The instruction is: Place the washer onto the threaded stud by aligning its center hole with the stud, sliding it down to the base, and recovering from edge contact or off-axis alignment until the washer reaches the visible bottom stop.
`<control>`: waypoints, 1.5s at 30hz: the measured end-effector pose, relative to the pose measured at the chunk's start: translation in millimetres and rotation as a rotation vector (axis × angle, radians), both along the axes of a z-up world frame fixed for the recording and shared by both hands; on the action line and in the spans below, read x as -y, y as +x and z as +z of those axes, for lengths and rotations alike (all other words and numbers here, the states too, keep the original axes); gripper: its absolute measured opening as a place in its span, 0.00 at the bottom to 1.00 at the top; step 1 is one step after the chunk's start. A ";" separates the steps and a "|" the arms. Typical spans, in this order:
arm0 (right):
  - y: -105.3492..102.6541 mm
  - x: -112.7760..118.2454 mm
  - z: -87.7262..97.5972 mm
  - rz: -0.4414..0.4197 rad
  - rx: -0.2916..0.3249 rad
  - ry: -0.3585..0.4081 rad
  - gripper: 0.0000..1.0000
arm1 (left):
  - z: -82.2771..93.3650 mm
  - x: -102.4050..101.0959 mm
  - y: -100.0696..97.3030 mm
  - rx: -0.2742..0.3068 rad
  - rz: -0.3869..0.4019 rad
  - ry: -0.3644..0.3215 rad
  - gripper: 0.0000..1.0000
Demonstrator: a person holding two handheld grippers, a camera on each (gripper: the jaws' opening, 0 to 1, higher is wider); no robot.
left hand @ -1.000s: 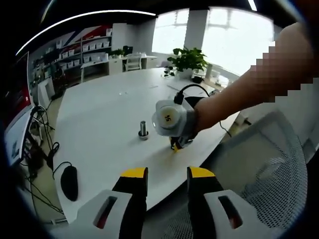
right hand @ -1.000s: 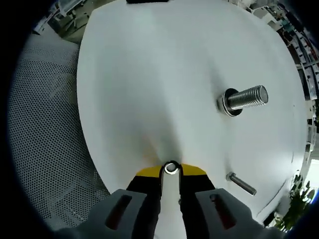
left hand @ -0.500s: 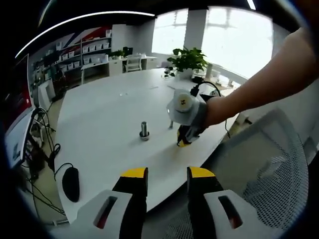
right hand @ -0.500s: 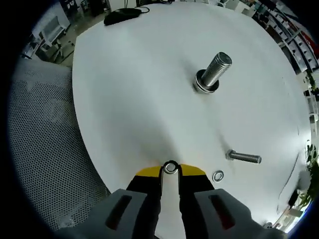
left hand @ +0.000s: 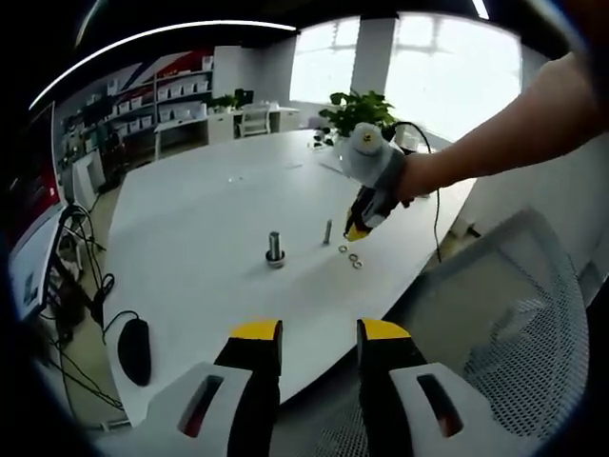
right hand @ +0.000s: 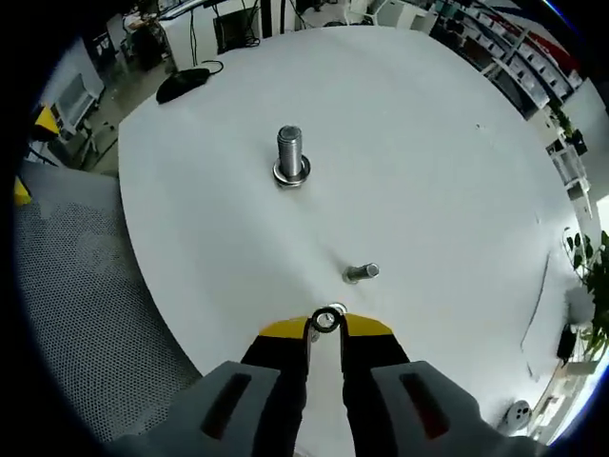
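The threaded stud [right hand: 290, 152] stands upright on the white table [right hand: 428, 143], with a washer around its base [right hand: 291, 177]. My right gripper [right hand: 325, 324] is shut on a small steel washer [right hand: 326, 321], held edge-up between the yellow tips, above the table and short of the stud. In the left gripper view the stud [left hand: 275, 248] is mid-table. There the right gripper [left hand: 358, 232] hangs in a person's hand to the stud's right, tips pointing down. My left gripper [left hand: 319, 333] is open and holds nothing, well back from the table.
A small bolt [right hand: 361, 273] lies between the stud and my right gripper. Two loose washers [left hand: 350, 255] rest near the table's edge. A black mouse [left hand: 133, 349] and cables sit at the left. A mesh chair [right hand: 76, 314] stands beside the table. A plant [left hand: 357, 112] is at the far end.
The right gripper has risen and drawn back from the table with the washer in it, so the stud looks smaller and farther. The left gripper has stayed still.
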State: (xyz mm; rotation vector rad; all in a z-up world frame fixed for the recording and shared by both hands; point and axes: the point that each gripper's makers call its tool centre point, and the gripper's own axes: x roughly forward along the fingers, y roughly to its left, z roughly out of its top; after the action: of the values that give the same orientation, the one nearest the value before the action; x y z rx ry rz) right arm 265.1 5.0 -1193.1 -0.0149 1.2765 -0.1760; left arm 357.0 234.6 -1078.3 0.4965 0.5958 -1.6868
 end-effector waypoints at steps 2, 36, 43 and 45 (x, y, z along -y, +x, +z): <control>1.2 5.6 2.6 -0.016 0.011 -0.005 0.14 | 2.0 -1.0 -1.5 0.008 -0.003 0.004 0.30; 27.5 13.7 13.6 0.036 0.049 -0.037 0.14 | 2.6 -1.0 0.3 0.005 0.001 0.010 0.29; 31.0 15.7 9.1 0.034 0.043 -0.032 0.14 | 2.1 -1.4 -0.1 0.002 0.002 0.010 0.29; 33.1 16.5 7.7 0.044 0.038 -0.030 0.14 | 1.3 -0.7 -0.7 0.002 0.000 0.011 0.29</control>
State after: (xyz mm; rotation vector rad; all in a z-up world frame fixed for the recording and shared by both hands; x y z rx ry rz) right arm 298.2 -11.4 -1185.3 -0.0656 1.2344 -0.1568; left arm 356.3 235.3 -1076.9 0.5055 0.6042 -1.6833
